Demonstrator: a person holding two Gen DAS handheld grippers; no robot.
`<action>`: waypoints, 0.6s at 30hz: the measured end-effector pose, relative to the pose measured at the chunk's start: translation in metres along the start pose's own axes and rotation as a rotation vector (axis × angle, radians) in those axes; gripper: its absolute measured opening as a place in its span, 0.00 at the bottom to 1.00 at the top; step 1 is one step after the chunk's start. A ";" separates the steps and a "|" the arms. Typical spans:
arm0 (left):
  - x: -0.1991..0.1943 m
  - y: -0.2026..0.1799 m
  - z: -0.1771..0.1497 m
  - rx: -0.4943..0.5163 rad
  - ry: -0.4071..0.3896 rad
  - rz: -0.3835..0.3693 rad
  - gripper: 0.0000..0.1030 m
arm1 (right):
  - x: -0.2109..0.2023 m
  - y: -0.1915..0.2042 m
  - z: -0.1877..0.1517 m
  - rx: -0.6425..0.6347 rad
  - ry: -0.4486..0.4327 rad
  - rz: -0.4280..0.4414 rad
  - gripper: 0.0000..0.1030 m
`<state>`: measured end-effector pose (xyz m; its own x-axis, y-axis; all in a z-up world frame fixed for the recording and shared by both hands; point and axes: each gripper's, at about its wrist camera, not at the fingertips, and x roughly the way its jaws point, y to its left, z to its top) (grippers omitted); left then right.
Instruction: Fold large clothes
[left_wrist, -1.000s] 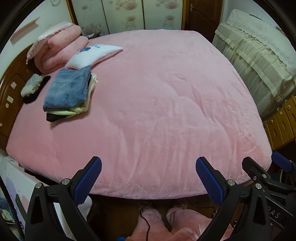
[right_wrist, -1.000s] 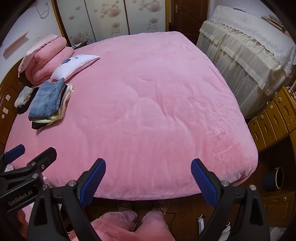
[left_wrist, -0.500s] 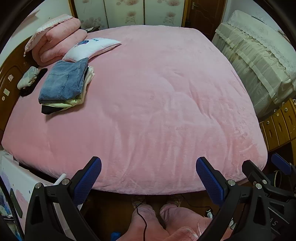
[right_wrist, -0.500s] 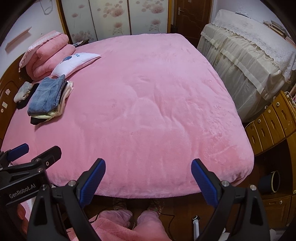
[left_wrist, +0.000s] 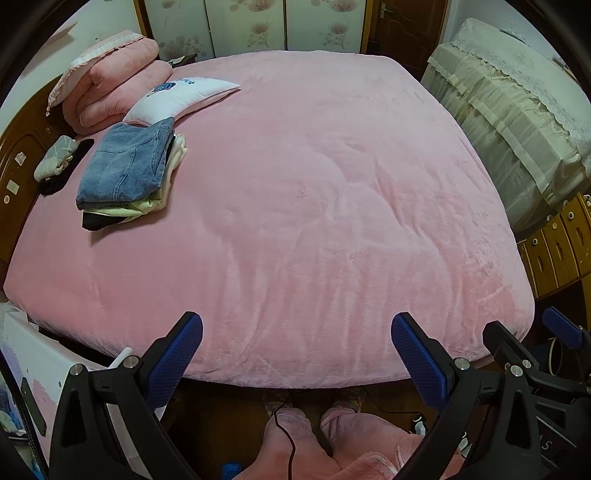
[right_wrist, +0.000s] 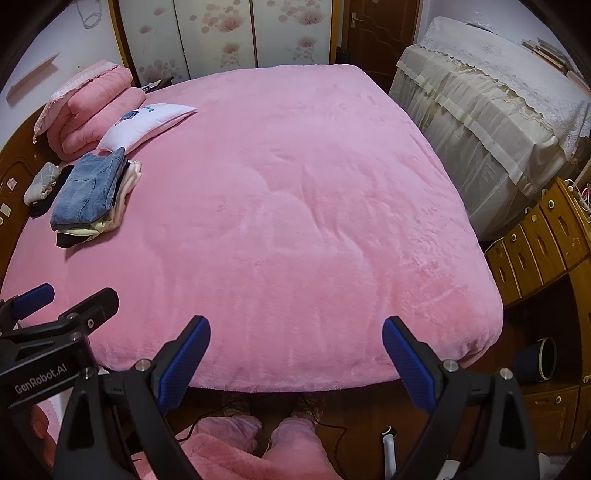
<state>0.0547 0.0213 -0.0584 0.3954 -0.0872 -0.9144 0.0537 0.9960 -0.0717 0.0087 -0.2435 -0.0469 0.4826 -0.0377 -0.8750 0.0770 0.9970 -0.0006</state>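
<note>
Left wrist view: backed off from the pink bed (left_wrist: 295, 192), my left gripper (left_wrist: 295, 354) and right gripper (right_wrist: 295, 354) hang wide and empty, folded jeans (left_wrist: 125, 166) stacked, apparently between garments.

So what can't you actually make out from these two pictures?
- Clothes under the folded jeans: only edges of a cream and a black layer show, in both views.
- Print on the white pillow: too small to read.
- Small bundle by the headboard: too small to identify.
- The person: only pink-clad legs, cut off by the bottom edge.
- Any unfolded garment: none in either view.
</note>
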 end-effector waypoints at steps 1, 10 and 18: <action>0.000 0.000 0.000 0.000 0.000 0.000 0.98 | 0.000 0.000 0.000 0.000 0.000 0.000 0.92; 0.000 -0.001 0.003 0.015 0.006 0.006 0.98 | 0.002 -0.002 -0.002 0.011 0.011 -0.007 0.92; 0.000 -0.002 0.004 0.025 0.009 0.007 0.98 | 0.002 -0.002 -0.003 0.022 0.017 -0.011 0.92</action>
<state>0.0583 0.0193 -0.0566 0.3873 -0.0797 -0.9185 0.0739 0.9957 -0.0552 0.0070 -0.2457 -0.0500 0.4668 -0.0470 -0.8831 0.1009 0.9949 0.0004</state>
